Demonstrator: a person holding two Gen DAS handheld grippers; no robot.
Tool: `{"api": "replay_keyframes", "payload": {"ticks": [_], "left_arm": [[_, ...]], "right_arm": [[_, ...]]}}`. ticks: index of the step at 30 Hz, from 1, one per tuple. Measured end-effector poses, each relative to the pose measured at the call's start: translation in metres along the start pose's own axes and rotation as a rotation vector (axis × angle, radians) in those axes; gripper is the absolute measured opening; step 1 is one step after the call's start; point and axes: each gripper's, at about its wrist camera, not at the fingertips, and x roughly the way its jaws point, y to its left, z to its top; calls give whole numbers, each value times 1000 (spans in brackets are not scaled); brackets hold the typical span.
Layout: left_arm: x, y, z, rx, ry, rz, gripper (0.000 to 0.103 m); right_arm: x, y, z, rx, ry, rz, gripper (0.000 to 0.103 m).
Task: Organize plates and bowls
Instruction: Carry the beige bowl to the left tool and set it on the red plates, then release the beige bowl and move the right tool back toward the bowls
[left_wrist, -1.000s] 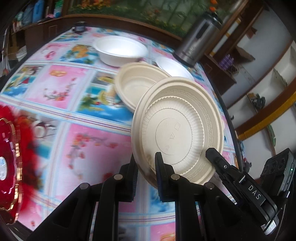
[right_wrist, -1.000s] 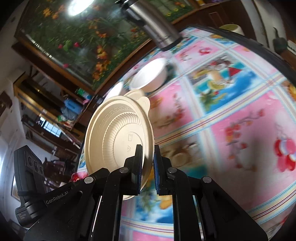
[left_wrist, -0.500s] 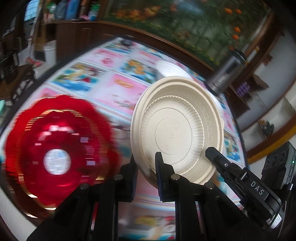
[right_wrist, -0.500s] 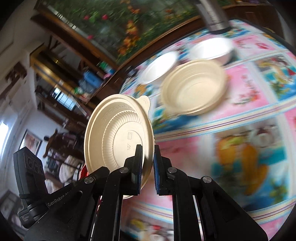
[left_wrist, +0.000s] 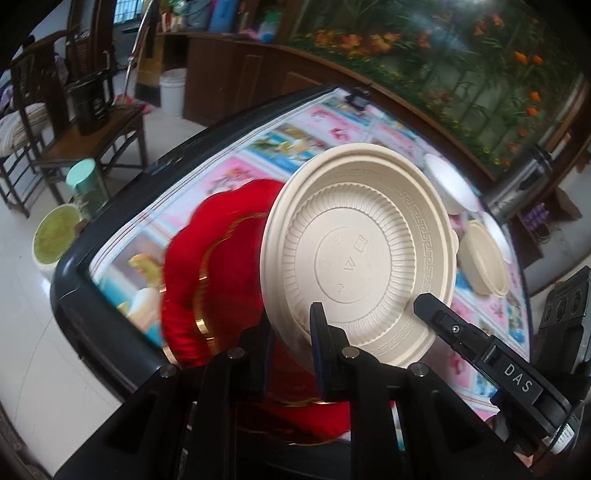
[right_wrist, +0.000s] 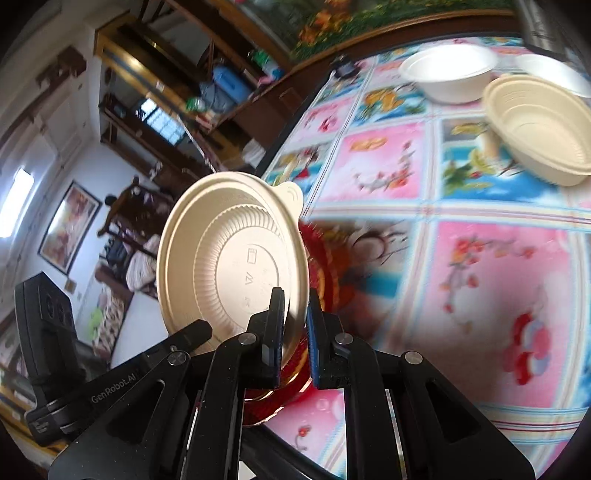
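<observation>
My left gripper (left_wrist: 290, 332) is shut on the rim of a beige ribbed plate (left_wrist: 354, 254), held upright with its underside to the camera. Behind and below it lies a red gold-trimmed plate (left_wrist: 207, 266) near the table's left corner. My right gripper (right_wrist: 295, 321) is shut on the same beige plate (right_wrist: 229, 254), over the red plate (right_wrist: 325, 273). A beige bowl (right_wrist: 535, 125) and a white bowl (right_wrist: 447, 74) stand farther back on the table; the beige bowl also shows in the left wrist view (left_wrist: 484, 262).
The table has a colourful patterned cloth (right_wrist: 480, 266) and a dark edge (left_wrist: 85, 280). A second white dish (right_wrist: 554, 70) sits by a metal flask (left_wrist: 524, 184). Off the table's left are a wooden chair (left_wrist: 92, 122), a green-lidded jar (left_wrist: 86, 184) and a bucket (left_wrist: 53, 240).
Both grippers have swung left with the beige plate, away from the bowls. The red plate now sits directly behind and under the held plate.
</observation>
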Motion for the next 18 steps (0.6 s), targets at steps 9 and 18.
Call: {"api": "replay_keyframes", "payload": {"ticks": [9,18], "left_arm": [[14,19,-5,-18,54,20,20],[1,27,-1,10,37,64,21]], "right_arm": [[26,8,-4,-40,38,-42,11],[27,25,-9,-162,47,-136,19]]}}
